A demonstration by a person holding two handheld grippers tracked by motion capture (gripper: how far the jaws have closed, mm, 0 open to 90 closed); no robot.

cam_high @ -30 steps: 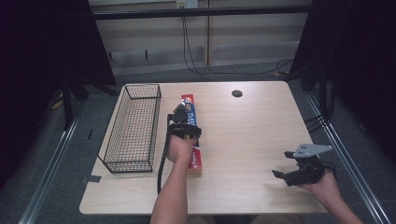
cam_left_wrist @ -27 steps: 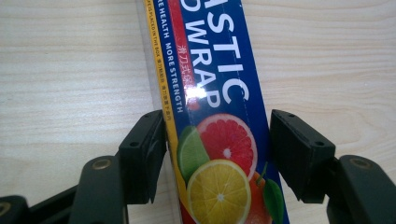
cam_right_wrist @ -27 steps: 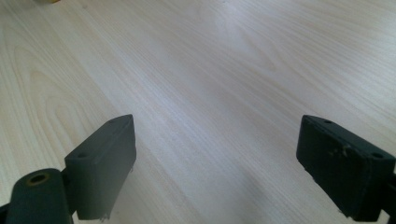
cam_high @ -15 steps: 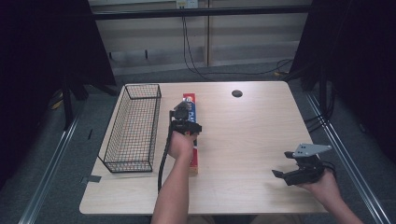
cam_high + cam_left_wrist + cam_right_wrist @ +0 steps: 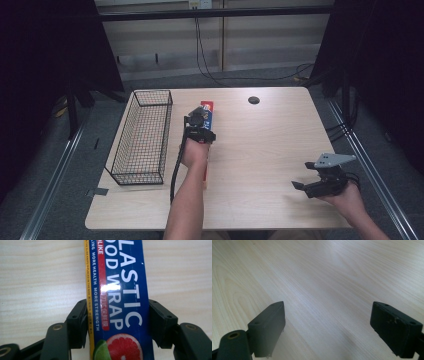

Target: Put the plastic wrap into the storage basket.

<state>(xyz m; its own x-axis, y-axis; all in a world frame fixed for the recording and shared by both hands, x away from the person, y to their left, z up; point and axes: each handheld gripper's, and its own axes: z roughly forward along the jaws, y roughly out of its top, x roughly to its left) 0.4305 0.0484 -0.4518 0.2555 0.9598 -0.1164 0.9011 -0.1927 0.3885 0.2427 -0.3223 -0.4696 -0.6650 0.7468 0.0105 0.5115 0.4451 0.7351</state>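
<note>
Now the left gripper [image 5: 117,322], jaws just closing, pinches a blue box [image 5: 120,290] reading "PLASTIC WOOD WRAP". Side print: "MORE HEALTH MORE STRENGTH". Right gripper [image 5: 327,327] spread over bare tabletop [image 5: 324,277].

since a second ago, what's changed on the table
The left hand-held gripper has just been closing its jaws onto the plastic wrap box, and the pads now press its sides. The box, wire basket and right hand-held gripper, open, stayed put.

left hand-held gripper [image 5: 200,121] has just closed its jaws, forearm stretched forward; right hand-held gripper [image 5: 305,186] rests with jaws apart.
</note>
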